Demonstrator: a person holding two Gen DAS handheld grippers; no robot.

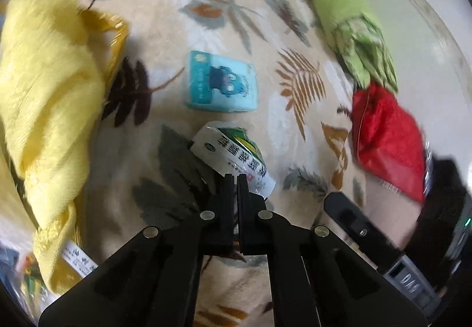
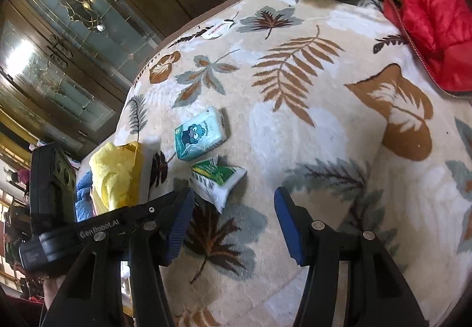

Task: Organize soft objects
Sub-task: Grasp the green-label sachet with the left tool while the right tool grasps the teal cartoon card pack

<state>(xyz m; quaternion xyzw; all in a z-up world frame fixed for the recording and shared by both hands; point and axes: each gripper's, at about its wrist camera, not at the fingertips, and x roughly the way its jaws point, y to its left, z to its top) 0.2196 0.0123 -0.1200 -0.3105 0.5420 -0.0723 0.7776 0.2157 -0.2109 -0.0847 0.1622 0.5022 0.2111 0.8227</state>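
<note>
Reading "GenRobot.AI" on the left gripper, we saw its jaws pressed together at the crinkled white-and-green plastic packet on the leaf-patterned beige blanket. The right gripper hung spread. Only the right view showed the wooden glass-door cabinet.

Daylight, soft shadows. Left wrist view motion-blurred, worst at 3 and 9 o'clock. Right wrist view sharp; glare on glass cabinet doors at 10 o'clock. Heavy fisheye bending, dark corners.
</note>
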